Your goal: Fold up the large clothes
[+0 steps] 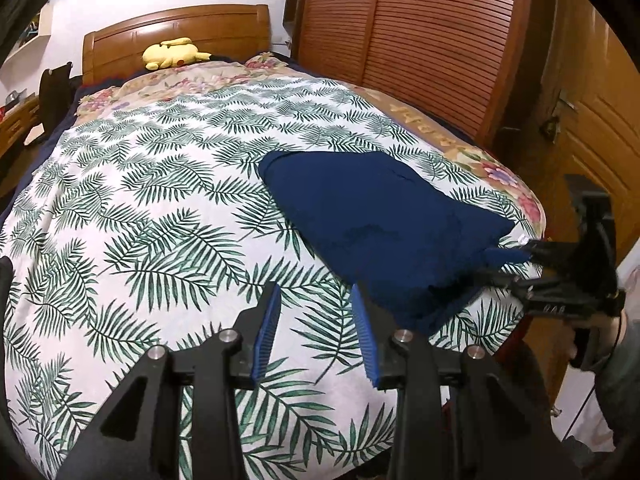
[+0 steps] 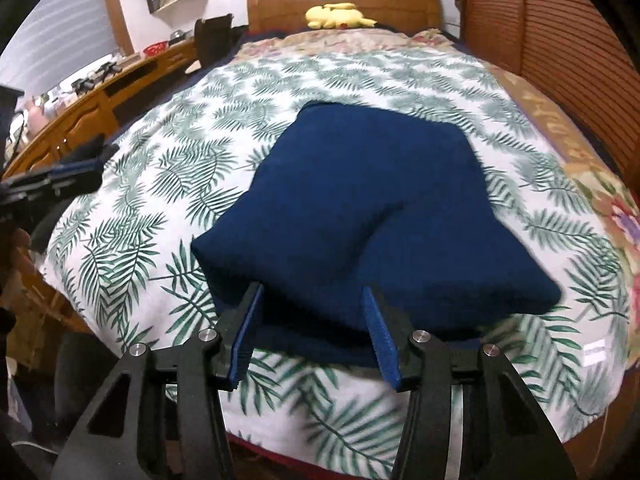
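Observation:
A dark blue garment (image 1: 372,216) lies folded in a bundle on the leaf-print bedspread (image 1: 160,208), near the bed's right front corner. It fills the middle of the right wrist view (image 2: 360,216). My left gripper (image 1: 316,296) is open and empty, just left of the garment's near edge. My right gripper (image 2: 312,296) is open, its fingers on either side of the garment's near folded edge, not closed on it. It also shows at the right of the left wrist view (image 1: 516,260), at the garment's corner. The left gripper shows at the left edge of the right wrist view (image 2: 80,164).
A yellow plush toy (image 1: 174,53) lies by the wooden headboard (image 1: 180,28). A slatted wooden wardrobe (image 1: 420,32) stands along the bed's right side. A wooden desk with clutter (image 2: 92,96) and a black chair (image 2: 214,38) stand left of the bed.

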Demonstrator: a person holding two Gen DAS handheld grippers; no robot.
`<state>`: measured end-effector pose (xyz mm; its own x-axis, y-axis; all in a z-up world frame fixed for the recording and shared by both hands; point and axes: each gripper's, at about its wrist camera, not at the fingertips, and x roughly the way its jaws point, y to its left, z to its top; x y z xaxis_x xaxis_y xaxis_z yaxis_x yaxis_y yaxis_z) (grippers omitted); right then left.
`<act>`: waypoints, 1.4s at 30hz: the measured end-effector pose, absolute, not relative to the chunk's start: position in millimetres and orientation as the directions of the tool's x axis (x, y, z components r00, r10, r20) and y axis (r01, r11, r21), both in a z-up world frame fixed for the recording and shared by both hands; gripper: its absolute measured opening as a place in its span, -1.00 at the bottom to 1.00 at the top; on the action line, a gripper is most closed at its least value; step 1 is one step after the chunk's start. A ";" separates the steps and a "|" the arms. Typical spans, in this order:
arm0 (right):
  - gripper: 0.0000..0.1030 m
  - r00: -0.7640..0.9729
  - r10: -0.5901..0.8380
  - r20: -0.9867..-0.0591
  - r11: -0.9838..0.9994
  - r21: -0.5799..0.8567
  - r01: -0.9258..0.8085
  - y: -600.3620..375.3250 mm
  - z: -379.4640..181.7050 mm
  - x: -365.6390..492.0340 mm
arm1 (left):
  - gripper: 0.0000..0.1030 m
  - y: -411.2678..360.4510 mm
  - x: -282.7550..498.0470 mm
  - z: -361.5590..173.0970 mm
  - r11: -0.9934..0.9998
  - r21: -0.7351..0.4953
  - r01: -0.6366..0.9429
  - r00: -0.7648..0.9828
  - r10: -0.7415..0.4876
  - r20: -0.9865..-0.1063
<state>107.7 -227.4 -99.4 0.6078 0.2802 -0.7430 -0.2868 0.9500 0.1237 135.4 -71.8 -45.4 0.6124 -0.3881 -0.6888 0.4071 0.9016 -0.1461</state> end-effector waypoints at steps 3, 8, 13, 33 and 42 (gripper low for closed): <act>0.13 0.635 0.229 -0.738 0.965 0.085 -0.249 -246.1 -93.0 99.9 | -0.32 -79.5 135.4 -50.6 0.893 -0.167 0.418 0.594 -0.407 -0.693; 0.17 0.670 0.153 -0.726 0.985 0.059 -0.161 -286.4 -87.7 91.7 | -0.32 -108.6 130.1 -59.7 0.867 -0.161 0.472 0.559 -0.436 -0.706; 0.17 0.683 0.140 -0.717 0.990 0.101 -0.097 -315.7 -87.6 93.0 | -0.32 -132.9 131.8 -60.9 0.850 -0.145 0.506 0.546 -0.446 -0.710; 0.18 0.589 0.270 -0.762 0.951 0.307 -0.038 -327.8 -137.4 134.2 | -0.30 -143.1 254.5 -57.9 0.885 -0.080 0.459 0.624 -0.385 -0.680; 0.20 0.545 0.270 -0.794 0.952 0.304 -0.030 -323.3 -143.8 135.1 | -0.29 -141.1 347.1 -100.4 0.911 -0.102 0.399 0.594 -0.342 -0.728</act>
